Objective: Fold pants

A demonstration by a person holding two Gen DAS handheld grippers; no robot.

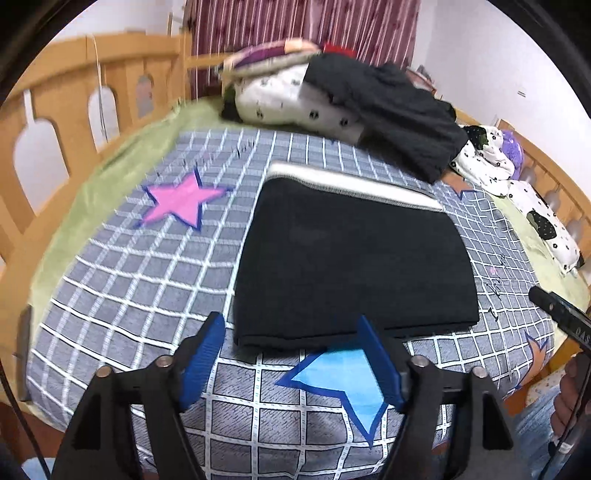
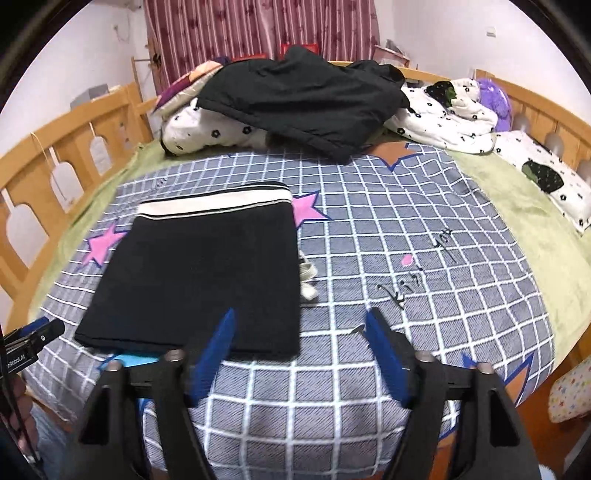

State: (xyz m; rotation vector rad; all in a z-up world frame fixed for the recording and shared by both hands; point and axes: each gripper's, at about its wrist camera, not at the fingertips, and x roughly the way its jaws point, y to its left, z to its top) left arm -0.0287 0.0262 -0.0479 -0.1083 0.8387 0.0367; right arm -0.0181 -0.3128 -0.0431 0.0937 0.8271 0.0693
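Observation:
Black pants (image 1: pixel 351 258) with a white waistband (image 1: pixel 354 186) lie folded into a flat rectangle on the grey checked blanket (image 1: pixel 147 280). In the right wrist view the pants (image 2: pixel 207 277) lie left of centre, with a white drawstring (image 2: pixel 308 275) poking out at their right edge. My left gripper (image 1: pixel 291 339) is open and empty just in front of the pants' near edge. My right gripper (image 2: pixel 301 332) is open and empty at the pants' near right corner. Each gripper's tip shows in the other's view, right (image 1: pixel 554 310) and left (image 2: pixel 33 338).
A pile of black clothes (image 2: pixel 306 103) lies on white flowered bedding (image 2: pixel 443 118) at the back of the bed. Wooden bed rails (image 1: pixel 92 92) run along the left and right (image 2: pixel 546 107). A striped curtain (image 2: pixel 258 29) hangs behind.

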